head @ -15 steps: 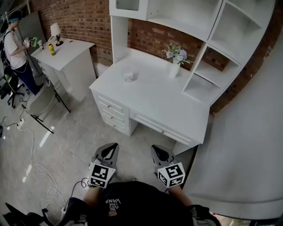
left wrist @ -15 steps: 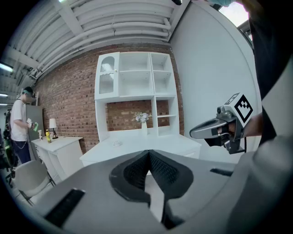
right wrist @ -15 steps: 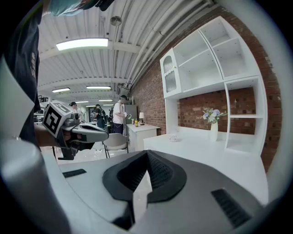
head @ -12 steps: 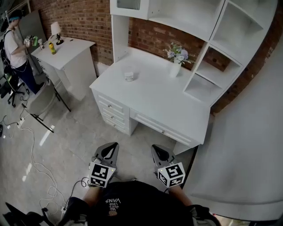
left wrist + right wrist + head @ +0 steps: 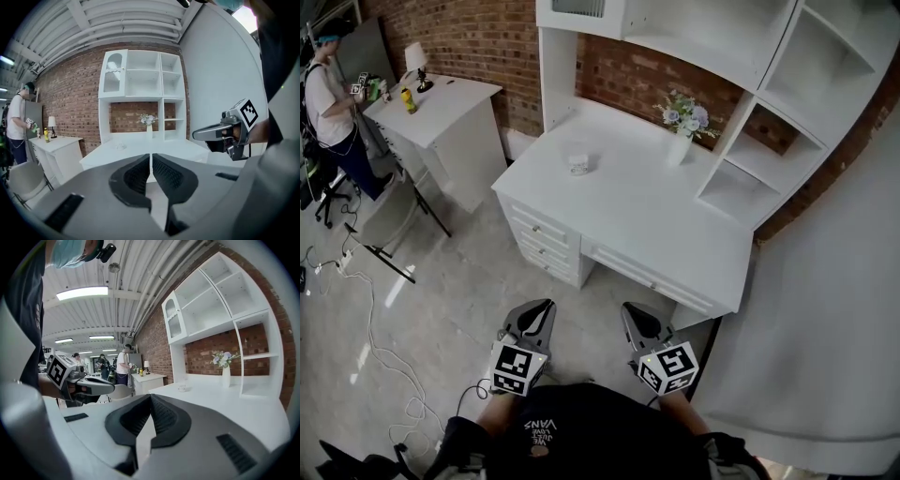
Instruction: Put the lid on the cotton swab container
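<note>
The cotton swab container is a small pale round tub standing on the white desk, far ahead of me. It is too small to tell its lid apart. It also shows as a tiny shape in the left gripper view and the right gripper view. My left gripper and right gripper are held low, close to my body, over the floor and short of the desk. Both have their jaws shut with nothing between them.
A vase of flowers stands on the desk beneath a white shelf unit. To the left is a second desk with a lamp and a yellow bottle; a person stands beside it. A folding chair and cables are on the floor.
The head view has shifted slightly, so the desk sits a little lower and further right in the picture. Both grippers stay shut and nearly still.
</note>
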The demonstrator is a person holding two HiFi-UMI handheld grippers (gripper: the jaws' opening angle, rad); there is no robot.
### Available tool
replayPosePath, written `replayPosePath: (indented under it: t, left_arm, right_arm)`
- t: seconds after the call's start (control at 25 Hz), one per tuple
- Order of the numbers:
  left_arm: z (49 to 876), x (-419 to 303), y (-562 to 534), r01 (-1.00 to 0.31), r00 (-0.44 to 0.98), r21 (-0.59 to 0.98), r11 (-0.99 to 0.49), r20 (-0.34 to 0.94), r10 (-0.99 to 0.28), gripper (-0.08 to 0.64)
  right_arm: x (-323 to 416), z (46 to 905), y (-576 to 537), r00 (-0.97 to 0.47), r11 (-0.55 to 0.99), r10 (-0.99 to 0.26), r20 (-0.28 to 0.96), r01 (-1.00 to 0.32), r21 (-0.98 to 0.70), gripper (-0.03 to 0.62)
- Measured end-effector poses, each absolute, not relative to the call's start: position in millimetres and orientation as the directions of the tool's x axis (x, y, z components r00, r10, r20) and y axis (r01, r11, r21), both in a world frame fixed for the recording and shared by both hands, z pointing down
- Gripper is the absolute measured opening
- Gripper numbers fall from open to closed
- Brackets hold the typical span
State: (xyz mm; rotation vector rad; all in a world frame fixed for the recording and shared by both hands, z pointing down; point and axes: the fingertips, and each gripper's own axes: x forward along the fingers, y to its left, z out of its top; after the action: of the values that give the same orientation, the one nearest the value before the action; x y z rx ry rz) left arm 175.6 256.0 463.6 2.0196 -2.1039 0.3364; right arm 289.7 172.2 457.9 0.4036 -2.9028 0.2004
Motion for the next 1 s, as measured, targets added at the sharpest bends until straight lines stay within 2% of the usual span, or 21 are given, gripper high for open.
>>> replayPosePath:
  t: [0.12,0.24,0.36,0.6,1.0]
  left_arm:
    - [464.3,156.7,250.5,-1.0,-0.024,-0.016,0.02,0.303,-0.953,0.009]
    - [462.9,132.8,242.9,-1.0,0.002,-0.007,-0.005,0.292,-0.956,0.014]
    - [459.2,111.3,232.4,-0.999,0.052,0.005,-0.053,0.274,-0.96,0.089]
    - [455.1,61.5,216.6,-0.988,0.153,0.014,-0.155,0.265,-0.952,0.127]
    - [461.5,-19.1,205.5,-0.968,0.245,0.011,-0.252,0.285,-0.927,0.16]
  right_arm:
    - [272.8,457.2,162.0,-0.934,0.942,-0.289,0.212,-0.317,-0.11,0.002]
    - [250.8,456.5,154.4,-0.925,0.933,-0.315,0.211,-0.343,-0.11,0.073]
    - [228.9,456.0,148.9,-0.91,0.921,-0.348,0.223,-0.377,-0.1,0.115]
    - [182.1,454.4,145.0,-0.878,0.888,-0.418,0.233,-0.449,-0.1,0.163]
    - [110.8,464.0,141.5,-0.837,0.839,-0.493,0.238,-0.529,-0.125,0.179]
